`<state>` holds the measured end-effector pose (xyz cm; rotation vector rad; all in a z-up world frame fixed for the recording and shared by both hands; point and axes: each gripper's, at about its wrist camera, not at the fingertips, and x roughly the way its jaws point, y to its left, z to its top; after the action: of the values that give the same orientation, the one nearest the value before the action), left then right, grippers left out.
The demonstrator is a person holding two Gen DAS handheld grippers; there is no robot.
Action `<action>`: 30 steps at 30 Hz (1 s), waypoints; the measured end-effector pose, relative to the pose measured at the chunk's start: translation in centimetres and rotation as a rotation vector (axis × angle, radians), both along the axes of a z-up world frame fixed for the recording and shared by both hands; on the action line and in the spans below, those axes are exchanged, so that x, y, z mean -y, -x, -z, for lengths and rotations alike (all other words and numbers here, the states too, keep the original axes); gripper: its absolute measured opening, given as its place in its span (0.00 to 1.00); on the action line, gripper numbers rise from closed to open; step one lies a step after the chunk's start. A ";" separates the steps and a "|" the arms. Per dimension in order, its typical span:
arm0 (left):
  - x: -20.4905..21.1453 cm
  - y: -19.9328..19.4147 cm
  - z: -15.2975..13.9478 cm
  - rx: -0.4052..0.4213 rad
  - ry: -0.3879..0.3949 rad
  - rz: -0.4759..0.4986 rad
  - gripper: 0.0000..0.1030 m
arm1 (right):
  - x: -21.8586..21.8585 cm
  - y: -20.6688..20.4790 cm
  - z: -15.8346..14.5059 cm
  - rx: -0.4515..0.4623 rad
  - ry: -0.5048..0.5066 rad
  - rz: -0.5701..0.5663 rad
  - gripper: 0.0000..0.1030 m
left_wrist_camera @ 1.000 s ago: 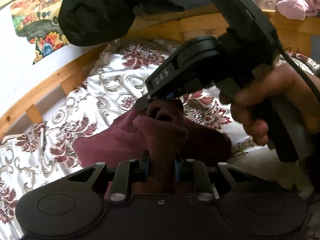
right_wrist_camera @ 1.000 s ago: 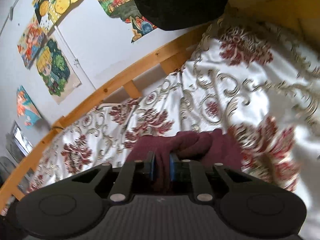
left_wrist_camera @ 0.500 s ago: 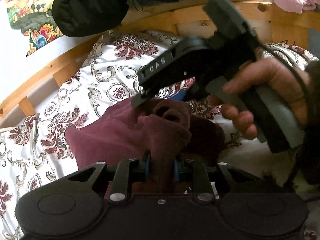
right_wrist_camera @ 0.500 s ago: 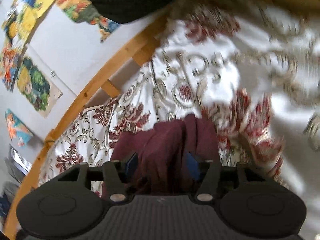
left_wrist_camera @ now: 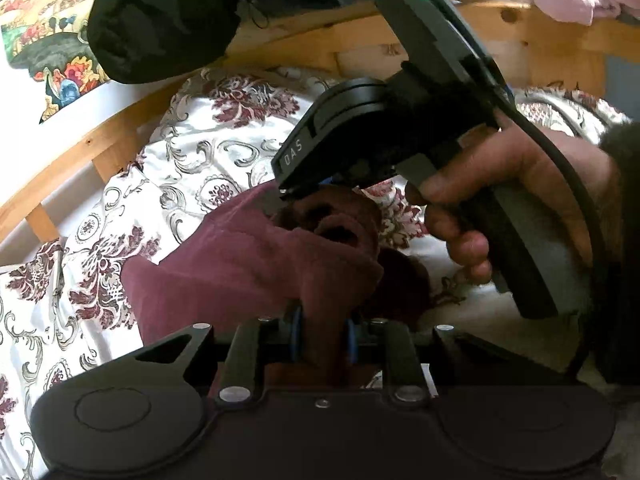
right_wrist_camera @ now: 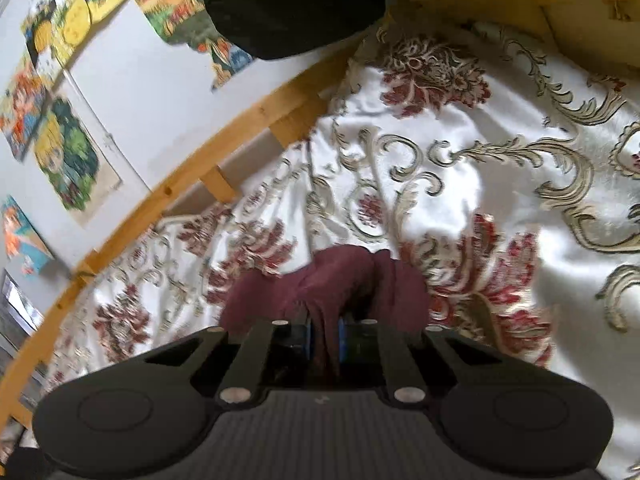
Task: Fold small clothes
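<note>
Left gripper and right gripper: I pinch the maroon garment in both, jaws closing; next, lay the fold onto the bed.

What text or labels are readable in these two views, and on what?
"DAS": pale letters on the black side of the right hand-held gripper, seen in the left wrist view.
Wall posters: colourful cartoon pictures; no lettering can be read, too blurred.
Floral bedspread, maroon garment, wooden bed frame: no text visible.
Left hand-held gripper: no marking readable.
</note>
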<state>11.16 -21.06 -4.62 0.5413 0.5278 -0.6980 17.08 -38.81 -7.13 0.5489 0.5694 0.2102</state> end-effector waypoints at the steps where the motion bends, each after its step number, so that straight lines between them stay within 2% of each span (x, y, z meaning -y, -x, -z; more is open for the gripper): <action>1: 0.0 -0.1 0.1 -0.007 0.001 0.000 0.23 | 0.2 -0.1 0.2 -0.016 0.002 0.005 0.13; 9: -0.2 -1.0 0.8 -0.082 0.055 -0.001 0.25 | 1.2 -0.3 0.9 -0.069 0.016 0.024 0.11; 17: -0.4 -1.1 -0.2 -0.142 0.115 -0.024 0.48 | 2.4 -0.8 2.4 -0.113 -0.073 0.031 0.14; 18: -0.7 -1.2 -0.5 -0.160 0.136 -0.030 0.51 | 2.4 -0.7 2.4 -0.112 -0.069 0.031 0.14; 19: -1.0 -1.3 -0.7 -0.177 0.160 -0.037 0.60 | 2.3 -0.7 2.3 -0.111 -0.060 0.031 0.14; 20: -1.4 -1.4 -1.1 -0.192 0.192 -0.049 0.74 | 2.2 -0.7 2.2 -0.109 -0.049 0.030 0.14; 22: -2.8 -1.3 -1.8 -0.199 0.282 -0.101 0.89 | 1.9 -0.6 2.1 -0.107 -0.024 0.029 0.14; 26: -5.7 -1.5 -2.4 -0.241 0.441 -0.198 0.96 | 1.8 -0.6 1.9 -0.112 -0.003 0.029 0.18; 28: -6.9 -1.8 -2.4 -0.249 0.472 -0.269 0.97 | 1.9 -0.5 1.6 -0.113 0.006 0.031 0.30; 30: -8.0 -2.5 -2.2 -0.267 0.486 -0.351 0.97 | 2.0 -0.4 1.2 -0.111 0.017 0.037 0.36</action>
<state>13.67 -13.09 -2.40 -0.1034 0.6558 -0.5369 17.44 -40.82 -8.33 0.5561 0.6673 0.1404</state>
